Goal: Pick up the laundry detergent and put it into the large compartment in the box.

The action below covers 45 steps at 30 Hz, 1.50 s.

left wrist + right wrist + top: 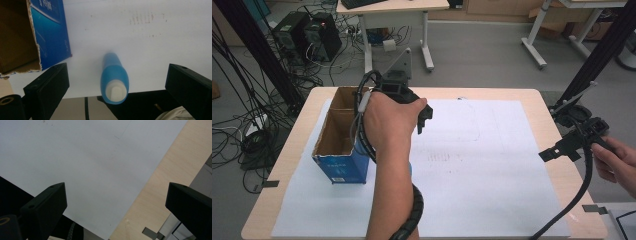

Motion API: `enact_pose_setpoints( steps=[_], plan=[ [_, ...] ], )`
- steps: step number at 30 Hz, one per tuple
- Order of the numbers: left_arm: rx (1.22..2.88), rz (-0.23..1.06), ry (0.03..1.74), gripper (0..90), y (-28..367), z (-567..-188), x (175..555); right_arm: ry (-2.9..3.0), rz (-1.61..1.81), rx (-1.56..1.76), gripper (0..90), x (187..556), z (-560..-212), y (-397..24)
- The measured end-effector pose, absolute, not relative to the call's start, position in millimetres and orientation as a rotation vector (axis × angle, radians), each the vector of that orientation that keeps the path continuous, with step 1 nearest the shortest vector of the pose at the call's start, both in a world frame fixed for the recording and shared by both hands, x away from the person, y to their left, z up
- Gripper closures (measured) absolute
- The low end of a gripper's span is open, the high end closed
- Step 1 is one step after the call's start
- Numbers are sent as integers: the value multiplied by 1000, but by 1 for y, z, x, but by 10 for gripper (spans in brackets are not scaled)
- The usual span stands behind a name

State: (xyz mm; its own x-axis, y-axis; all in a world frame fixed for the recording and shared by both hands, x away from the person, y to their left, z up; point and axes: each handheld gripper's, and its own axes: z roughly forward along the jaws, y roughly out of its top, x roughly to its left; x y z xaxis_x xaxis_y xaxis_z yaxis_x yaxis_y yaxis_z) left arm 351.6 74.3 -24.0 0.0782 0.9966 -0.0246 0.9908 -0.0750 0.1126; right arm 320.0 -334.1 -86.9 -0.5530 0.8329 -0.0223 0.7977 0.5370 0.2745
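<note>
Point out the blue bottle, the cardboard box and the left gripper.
blue bottle (114, 77): left gripper view, on its blue body.
cardboard box (343, 167): high view, on its blue front wall.
left gripper (425, 119): high view, between its fingertips.

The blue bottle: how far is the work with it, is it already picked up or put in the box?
Nothing looks finished: the blue bottle lies on the white paper beside the open cardboard box, not inside. In hand: the left hand-held gripper hangs over it, jaws open on either side, not touching. Probably left: closing, lifting, perhaps boxing it. The right hand-held gripper waits open at the table edge.
</note>
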Motion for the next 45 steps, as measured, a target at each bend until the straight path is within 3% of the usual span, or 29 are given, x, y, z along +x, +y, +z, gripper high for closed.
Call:
enact_pose_setpoints(
  steps=[45],
  plan=[
    [2221,42,2116,55,72,-83,320,2631,357,1357,37,295,-89,-335]
  ],
)
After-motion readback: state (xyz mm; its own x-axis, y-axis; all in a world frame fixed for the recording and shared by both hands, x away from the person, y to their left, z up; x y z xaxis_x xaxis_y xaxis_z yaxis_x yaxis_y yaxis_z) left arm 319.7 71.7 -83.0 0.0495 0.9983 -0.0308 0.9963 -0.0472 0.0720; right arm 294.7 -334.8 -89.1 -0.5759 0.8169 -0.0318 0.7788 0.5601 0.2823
